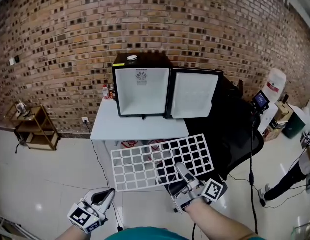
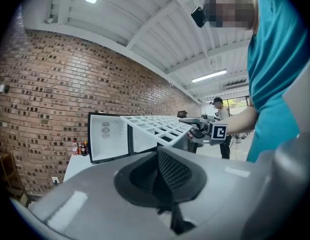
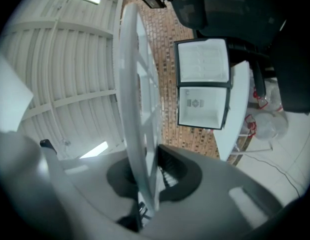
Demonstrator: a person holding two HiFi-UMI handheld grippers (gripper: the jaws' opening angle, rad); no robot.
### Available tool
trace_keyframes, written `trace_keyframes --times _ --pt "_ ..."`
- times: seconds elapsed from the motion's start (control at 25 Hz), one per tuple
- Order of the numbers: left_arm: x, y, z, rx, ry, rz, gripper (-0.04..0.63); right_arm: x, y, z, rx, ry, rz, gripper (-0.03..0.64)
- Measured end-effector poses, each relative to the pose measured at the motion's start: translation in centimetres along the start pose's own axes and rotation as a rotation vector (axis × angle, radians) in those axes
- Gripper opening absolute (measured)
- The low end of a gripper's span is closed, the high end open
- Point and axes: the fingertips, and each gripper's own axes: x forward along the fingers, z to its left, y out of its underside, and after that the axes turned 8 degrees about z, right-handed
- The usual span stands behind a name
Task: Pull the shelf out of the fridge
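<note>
The mini fridge [image 1: 141, 86] stood on a white table [image 1: 137, 126] against the brick wall, its door [image 1: 195, 95] swung open to the right. A round emblem with lines of print [image 1: 141, 77] sat high on the white back wall inside, too small to read. Small bottles [image 1: 106, 92] beside the fridge had labels that were also illegible. The white grid shelf [image 1: 162, 161] was fully out of the fridge, held in the air in front of the table's near edge, roughly level. The right gripper [image 1: 181, 171] was clamped on its near edge, toward the right, with the shelf's rim pinched between its jaws. The left gripper [image 1: 107, 195] hung low to the left, apart from the shelf, its jaws pressed together on nothing.
</note>
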Motion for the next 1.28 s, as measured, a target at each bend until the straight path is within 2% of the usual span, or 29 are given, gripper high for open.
trace_keyframes --times 0.2,0.36,0.96,1.28 --pt "-3.5 -1.0 -0.3 0.026 0.069 -0.009 -0.018 0.9 4.3 1.6 0.004 -0.035 -0.04 0.025" --pt "-5.2 -0.1 0.6 0.031 0.054 -0.013 -0.018 1.0 6.1 2.5 -0.002 -0.046 -0.038 0.025" --pt "-6.0 0.5 0.9 0.014 0.011 -0.031 -0.018 -0.3 4.8 3.6 -0.045 -0.048 -0.057 0.025" --pt "-5.9 0.6 0.3 0.008 0.018 -0.032 -0.018 -0.7 4.4 3.5 -0.05 -0.043 -0.063 0.025"
